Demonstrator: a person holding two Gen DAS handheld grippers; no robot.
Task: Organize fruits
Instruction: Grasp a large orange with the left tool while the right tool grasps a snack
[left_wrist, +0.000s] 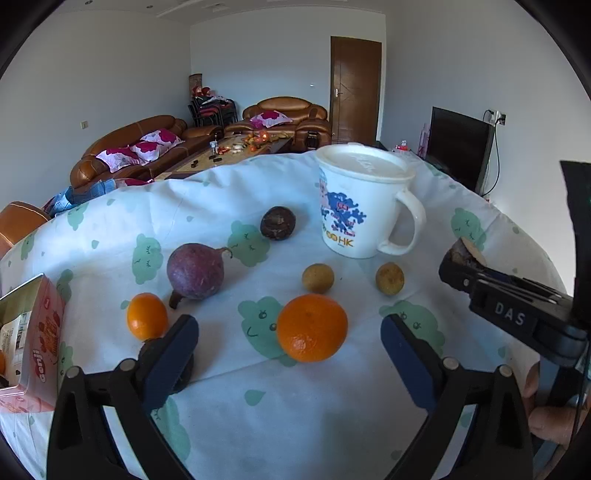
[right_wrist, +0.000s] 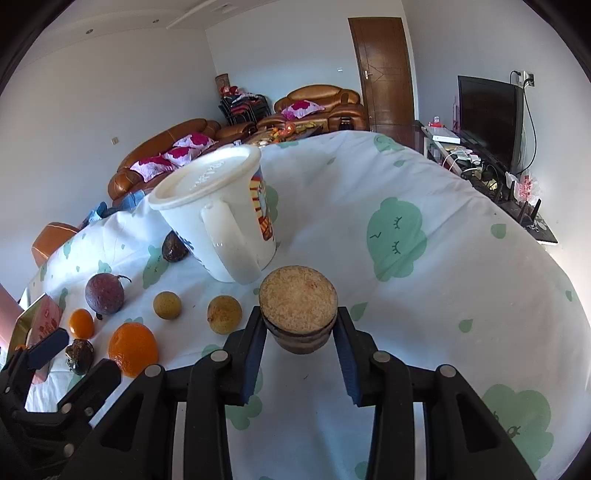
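Observation:
My right gripper (right_wrist: 299, 321) is shut on a brown round fruit piece (right_wrist: 298, 301) with a flat tan cut face. The left wrist view shows that gripper (left_wrist: 461, 264) at the right edge. My left gripper (left_wrist: 290, 326) stands open low over the cloth, and a large orange (left_wrist: 312, 326) lies between its fingertips, untouched. A small orange (left_wrist: 147, 315) sits by the left finger, and a dark wrinkled fruit (left_wrist: 184, 373) is partly hidden behind that finger. Farther back lie a purple passion fruit (left_wrist: 197, 271), two tan round fruits (left_wrist: 317, 278), and another dark fruit (left_wrist: 277, 222).
A white lidded mug (left_wrist: 354, 206) stands at the back right of the fruits, close to the right gripper. A pink snack box (left_wrist: 37, 332) sits at the left edge. The table wears a white cloth (right_wrist: 424, 295) with green prints. A hand (left_wrist: 550, 417) shows at the lower right.

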